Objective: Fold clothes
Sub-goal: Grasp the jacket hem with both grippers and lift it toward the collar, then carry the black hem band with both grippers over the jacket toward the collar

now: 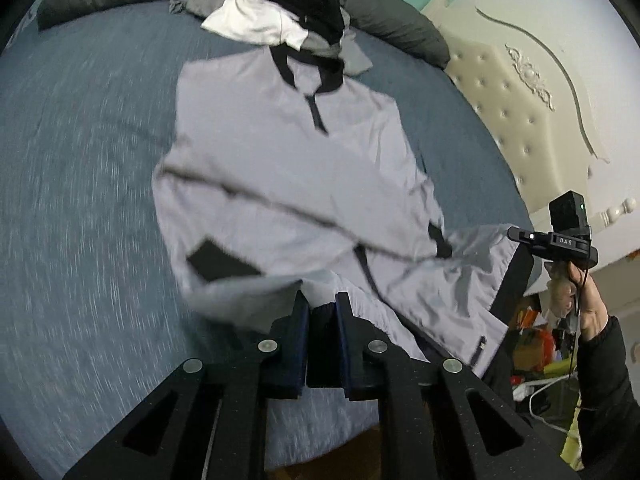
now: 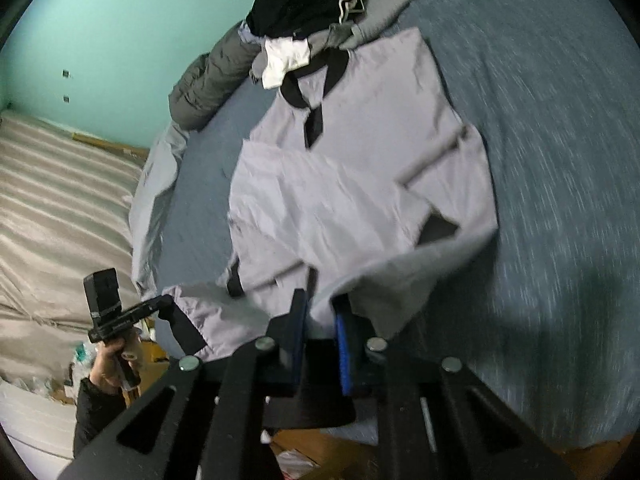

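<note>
Left gripper [image 1: 320, 312]: clamped on the dark hem of the lilac jacket [image 1: 288, 152], one bottom corner pinched between the blue pads. Right gripper [image 2: 320, 312]: likewise closed on the hem, at the other bottom corner; seen from the left view [image 1: 516, 236] biting the fabric near the bed's foot edge. Hem raised off the blue sheet [image 1: 80, 160] at the foot edge; upper body and black collar [image 1: 308, 64] flat, reaching toward the heap of unfolded clothes [image 1: 280, 4] at the head of the bed. Sleeves crossed over the chest, black cuffs showing.

Judged step: bringing the hem up toward the collar for the lengthwise fold.

Risks from here: slick, thin fabric slipping from shallow pinches. Uneven travel between the two hands skewing the fold line. Crossed sleeves sliding out as the cloth lifts, spoiling the tuck. Overshooting, with the hem landing on the heap rather than at the collar.
</note>
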Motion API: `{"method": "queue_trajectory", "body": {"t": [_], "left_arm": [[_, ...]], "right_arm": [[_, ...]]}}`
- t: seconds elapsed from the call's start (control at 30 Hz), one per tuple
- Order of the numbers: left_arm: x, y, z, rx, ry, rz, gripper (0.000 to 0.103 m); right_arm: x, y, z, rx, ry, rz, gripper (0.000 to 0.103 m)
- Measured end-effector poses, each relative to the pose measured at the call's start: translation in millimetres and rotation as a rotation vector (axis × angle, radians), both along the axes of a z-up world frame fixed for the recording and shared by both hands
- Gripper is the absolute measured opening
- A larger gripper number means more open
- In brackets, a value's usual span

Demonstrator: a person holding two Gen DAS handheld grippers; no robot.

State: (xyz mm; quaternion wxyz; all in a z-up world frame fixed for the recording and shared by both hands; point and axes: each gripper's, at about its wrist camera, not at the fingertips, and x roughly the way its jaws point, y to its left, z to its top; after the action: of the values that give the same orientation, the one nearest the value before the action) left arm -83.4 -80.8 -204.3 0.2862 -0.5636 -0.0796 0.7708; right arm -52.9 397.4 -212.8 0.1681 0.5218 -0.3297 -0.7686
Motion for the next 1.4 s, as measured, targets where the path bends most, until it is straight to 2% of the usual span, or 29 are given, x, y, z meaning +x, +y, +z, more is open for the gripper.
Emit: {"method": "queue_trajectory", "body": {"t": [0.17,0.33,0.63,0.77,0.93,1.07,1.13,1.23,1.3,1.33,1.4], "left_arm": [[-62.0,2.0,15.2,0.018,0.023,0.019,0.013],[-132.4,-0.5,13.3,0.034,0.030,0.049,0.013],[-256.5,-12.9,-19.2,0.037,0.014,0.126,0.013],[-305.9,-17.7,-47.3,-0.008,-0.005,0.178,0.013],[-343.2,-19.9,-85.3,-0.043,-0.035,0.240,0.014],[-360.3,-21.9,-105.5,-0.050,-0.043,0.288,0.021],[-363.1,-25.8,-107.2,-0.023,-0.035,0.310,0.024],[-362.8,-30.8,-102.6,0.004,0.000,0.334,0.027],[-360.6,-35.6,-97.2,0.039,0.018,0.365,0.039],[-359.0,-38.0,-92.7,0.058,0.032,0.379,0.040],[-356.2,-43.3,-82.3,0.098,0.071,0.409,0.048]], "right_arm": [[-62.8,12.5,14.9,-0.015,0.011,-0.037,0.013],[-124.6,29.1,22.0,0.000,0.014,-0.064,0.013],[-243.5,56.5,9.5,0.028,-0.005,-0.130,0.013],[-295.8,68.3,-6.8,0.057,-0.037,-0.168,0.013],[-335.8,74.3,-43.4,0.098,-0.107,-0.200,0.022],[-352.3,81.5,-66.3,0.106,-0.113,-0.232,0.028],[-354.6,84.2,-68.9,0.110,-0.088,-0.243,0.029],[-350.2,88.2,-66.7,0.067,-0.014,-0.253,0.042],[-346.4,91.2,-65.8,0.029,0.020,-0.263,0.059],[-344.2,93.0,-63.3,0.021,0.036,-0.278,0.060],[-340.2,96.1,-55.7,0.026,0.077,-0.309,0.067]]}}
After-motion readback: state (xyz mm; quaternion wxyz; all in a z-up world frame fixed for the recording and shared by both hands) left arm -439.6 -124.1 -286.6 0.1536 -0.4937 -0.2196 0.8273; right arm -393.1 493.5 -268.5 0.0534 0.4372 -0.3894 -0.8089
